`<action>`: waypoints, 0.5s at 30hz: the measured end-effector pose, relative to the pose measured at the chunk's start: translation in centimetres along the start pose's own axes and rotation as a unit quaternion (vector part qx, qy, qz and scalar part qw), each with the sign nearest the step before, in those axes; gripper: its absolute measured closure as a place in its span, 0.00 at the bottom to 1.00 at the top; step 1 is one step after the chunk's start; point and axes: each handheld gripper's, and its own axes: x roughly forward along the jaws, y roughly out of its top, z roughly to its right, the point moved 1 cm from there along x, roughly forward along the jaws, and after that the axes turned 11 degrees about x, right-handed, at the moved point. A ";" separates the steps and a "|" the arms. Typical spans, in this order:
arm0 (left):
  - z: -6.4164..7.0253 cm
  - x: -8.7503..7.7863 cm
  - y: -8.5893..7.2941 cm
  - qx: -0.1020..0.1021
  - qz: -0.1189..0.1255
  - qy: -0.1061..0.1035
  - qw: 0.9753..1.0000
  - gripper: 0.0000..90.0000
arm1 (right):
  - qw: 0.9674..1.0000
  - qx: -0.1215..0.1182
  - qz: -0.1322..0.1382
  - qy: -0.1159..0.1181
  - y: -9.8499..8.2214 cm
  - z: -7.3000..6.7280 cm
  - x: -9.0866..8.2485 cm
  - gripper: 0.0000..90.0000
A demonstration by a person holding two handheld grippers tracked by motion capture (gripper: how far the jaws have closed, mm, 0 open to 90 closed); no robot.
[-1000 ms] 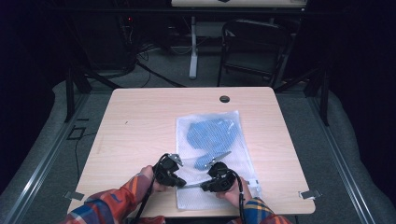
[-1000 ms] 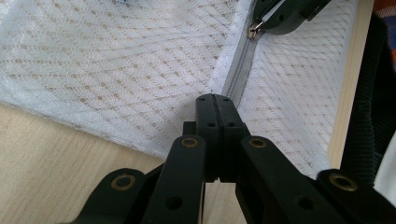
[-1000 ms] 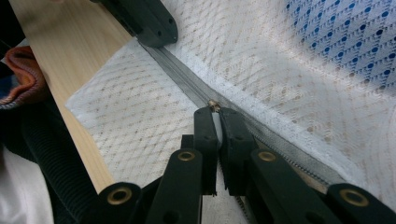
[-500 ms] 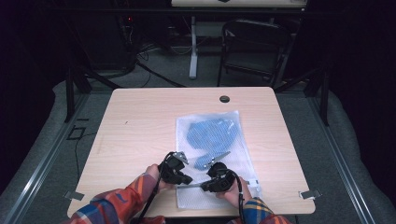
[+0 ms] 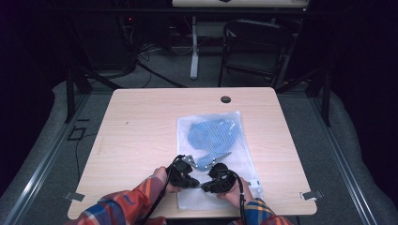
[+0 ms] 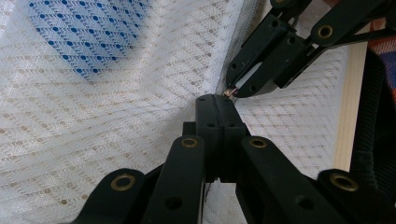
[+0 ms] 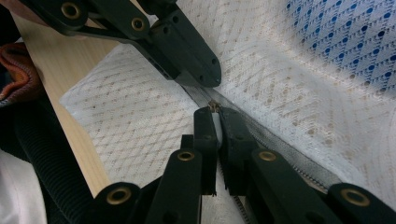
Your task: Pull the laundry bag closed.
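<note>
1. High view: white mesh bag (image 5: 220,154) flat on the right half of a wooden table (image 5: 141,126), a blue cloth (image 5: 211,133) showing through the mesh at its far end.
2. Near the front edge, both grippers meeting over the bag's near end: left gripper (image 5: 195,169) and right gripper (image 5: 202,187), tips almost touching, each in a hand with a plaid sleeve (image 5: 119,206).
3. Left gripper view: jaws closed, pinching a fold of mesh beside the zipper (image 6: 243,46); other gripper just beyond, tip to tip.
4. Right gripper view: jaws nearly shut on a small metal piece, probably the zipper pull (image 7: 214,106), though too small to be sure.
5. Zipper (image 7: 289,156) running along the seam under the right gripper (image 7: 217,112), bag lifted slightly between the two tips.
</note>
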 end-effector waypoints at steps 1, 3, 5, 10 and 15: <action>0.0 0.0 0.0 0.001 -0.001 0.004 1.000 1.00 | 1.000 0.000 0.000 0.000 0.0 0.0 0.0 0.96; 0.0 0.0 -0.1 0.000 0.001 0.002 1.000 1.00 | 1.000 -0.001 -0.003 -0.001 0.0 0.0 0.0 0.96; 0.1 0.0 0.0 0.003 -0.001 0.004 1.000 1.00 | 1.000 -0.002 -0.004 -0.001 0.0 0.0 0.0 0.96; 0.2 0.0 0.0 0.010 -0.004 0.007 1.000 1.00 | 1.000 -0.004 -0.010 -0.005 0.1 0.0 -0.1 0.96; 0.2 0.0 -0.1 0.011 -0.001 0.008 1.000 1.00 | 1.000 -0.004 -0.014 -0.008 0.1 0.0 -0.2 0.97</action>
